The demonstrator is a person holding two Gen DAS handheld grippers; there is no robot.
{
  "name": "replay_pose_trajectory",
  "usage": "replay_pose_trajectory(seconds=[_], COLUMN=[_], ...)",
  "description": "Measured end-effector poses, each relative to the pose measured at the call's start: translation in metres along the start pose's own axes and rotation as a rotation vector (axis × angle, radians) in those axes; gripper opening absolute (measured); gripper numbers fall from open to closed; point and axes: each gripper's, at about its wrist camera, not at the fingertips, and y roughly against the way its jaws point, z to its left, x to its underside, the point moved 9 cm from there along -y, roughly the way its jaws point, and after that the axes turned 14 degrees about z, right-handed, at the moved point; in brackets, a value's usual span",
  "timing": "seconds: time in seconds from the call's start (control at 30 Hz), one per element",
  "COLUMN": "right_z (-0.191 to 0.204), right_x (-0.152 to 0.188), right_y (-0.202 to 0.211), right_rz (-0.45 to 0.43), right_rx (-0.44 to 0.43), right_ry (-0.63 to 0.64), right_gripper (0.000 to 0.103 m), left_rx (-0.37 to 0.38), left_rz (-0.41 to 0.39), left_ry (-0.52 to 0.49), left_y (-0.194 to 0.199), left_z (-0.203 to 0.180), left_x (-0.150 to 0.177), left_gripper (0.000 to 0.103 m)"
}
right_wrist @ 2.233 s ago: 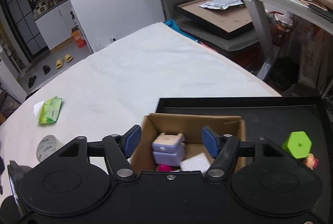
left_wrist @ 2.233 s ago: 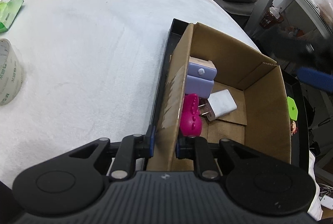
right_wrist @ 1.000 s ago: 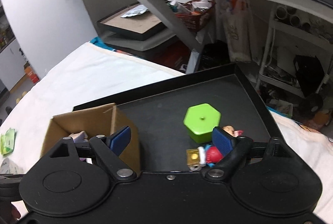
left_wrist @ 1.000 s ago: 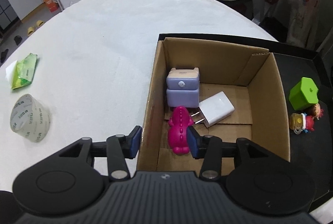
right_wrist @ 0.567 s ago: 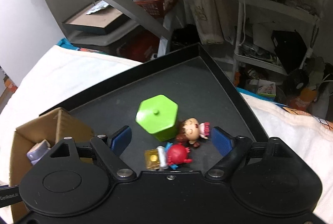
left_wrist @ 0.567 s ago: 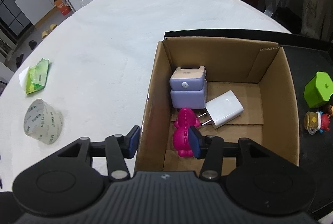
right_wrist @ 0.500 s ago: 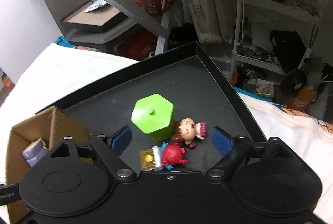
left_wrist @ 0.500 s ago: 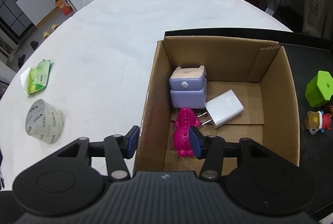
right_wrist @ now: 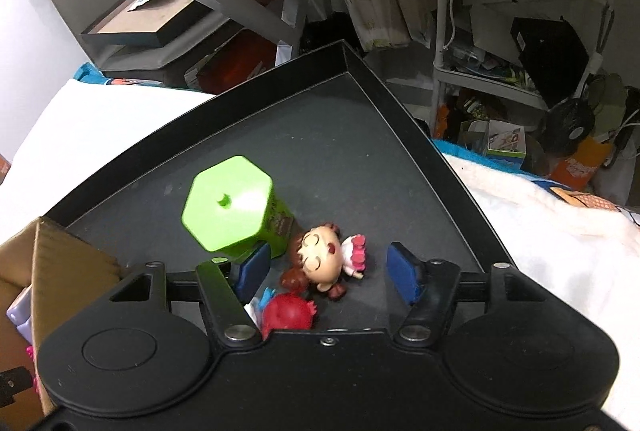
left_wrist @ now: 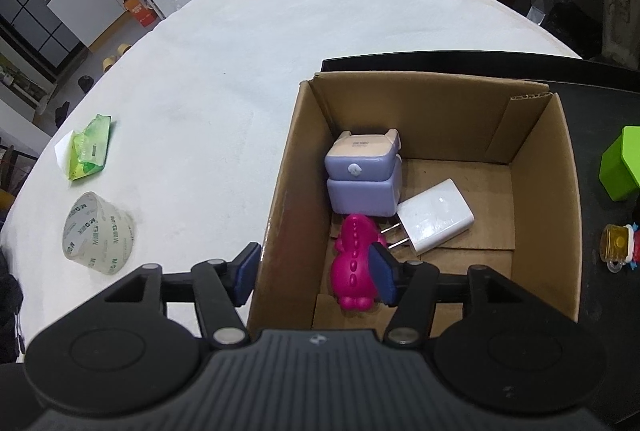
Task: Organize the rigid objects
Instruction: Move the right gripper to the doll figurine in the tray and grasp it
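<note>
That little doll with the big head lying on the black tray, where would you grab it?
Probably across the big round head of the doll, coming down from above. It lies on its back on the tray, so the head is the widest, firmest part; the dress and legs look too thin. The green box crowds one side.

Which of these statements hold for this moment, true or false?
1. The white charger lies inside the cardboard box. True.
2. The green hexagonal block sits in the box. False: it stands on the black tray, outside the box.
3. The doll figure lies between the fingers of the right hand-held gripper, not yet pinched. True: the jaws have just been closing, with gaps left on both sides.
4. The left hand-held gripper clamps the box wall. False: it straddles the wall with its jaws apart, having just been opening.
5. The tape roll is on the tray. False: it rests on the white cloth.
</note>
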Motion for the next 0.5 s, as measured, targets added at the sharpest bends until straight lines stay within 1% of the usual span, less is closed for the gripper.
replay_pose_trajectory(seconds=[0.07,0.13,0.17,0.27,0.37,0.43,0.5], right_z=[-0.002,-0.004,-0.004,-0.004,-0.005,-0.006,-0.007], right_x=[-0.002,-0.003,-0.003,-0.003,-0.003,-0.004,-0.005], right_y=[-0.005,-0.008,-0.008,-0.006,-0.006,-0.002,0.002], right_rz=[0.005,0.003,-0.004,-0.004,-0.006,-0.02,-0.039], right_rx=[0.006,0.008,0.013,-0.014,-0.019,-0.025,-0.014], right_ry=[-0.002,0.0,0.01,0.003,-0.002,-0.005,-0.004], right_gripper=[0.062,0.056,0.043,0.043,0.043,0.043,0.043], left_rx=[-0.006,-0.012,-0.014,-0.01,0.002,0.021,0.041], left_rz=[-0.001,-0.002,-0.002,-0.007,-0.013,-0.018,-0.019], left_ry=[-0.002,-0.005,-0.007,-0.011,-0.015,-0.019,-0.021], left_y=[0.001,0.001,0.0,0.0,0.0,0.001,0.001], left_z=[-0.001,-0.001,-0.002,-0.001,0.0,0.0,0.001], left_x=[0.0,0.0,0.0,0.001,0.002,0.003,0.005], left_gripper=[0.058,0.058,0.058,0.058,0.058,0.058,0.058])
